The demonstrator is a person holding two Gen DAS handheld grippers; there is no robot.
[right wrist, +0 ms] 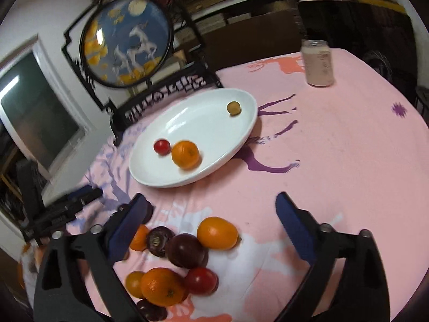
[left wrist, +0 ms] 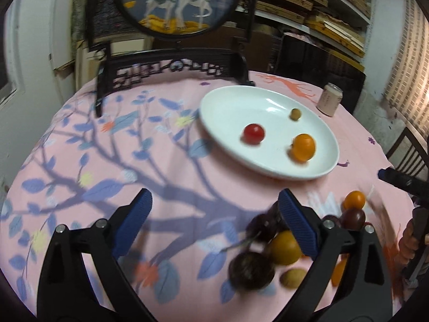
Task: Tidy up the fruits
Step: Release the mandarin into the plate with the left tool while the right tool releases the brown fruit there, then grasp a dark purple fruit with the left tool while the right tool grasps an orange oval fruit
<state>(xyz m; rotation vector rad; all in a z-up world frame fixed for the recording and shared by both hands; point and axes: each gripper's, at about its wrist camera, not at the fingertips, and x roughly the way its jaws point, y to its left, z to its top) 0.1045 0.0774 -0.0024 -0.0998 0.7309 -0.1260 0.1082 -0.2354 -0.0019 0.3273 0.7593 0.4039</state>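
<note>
Loose fruits (right wrist: 187, 255) heaped near the bench's front edge: small, round, smooth, apt to roll; soft-skinned, best pinched gently across the middle. White plate (right wrist: 161, 177) mid-bench, holding three pieces. Left hand-held gripper (left wrist: 214, 228) and right hand-held gripper (right wrist: 211, 228) both spread wide, gripping nothing.

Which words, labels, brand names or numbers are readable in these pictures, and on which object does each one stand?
No text can be read.
Can: faint vertical marks on its pale side, too blurred and small to read.
Round embroidered screen: only pictures of deer, no writing visible.
Tablecloth and white plate: no words or numbers.
</note>
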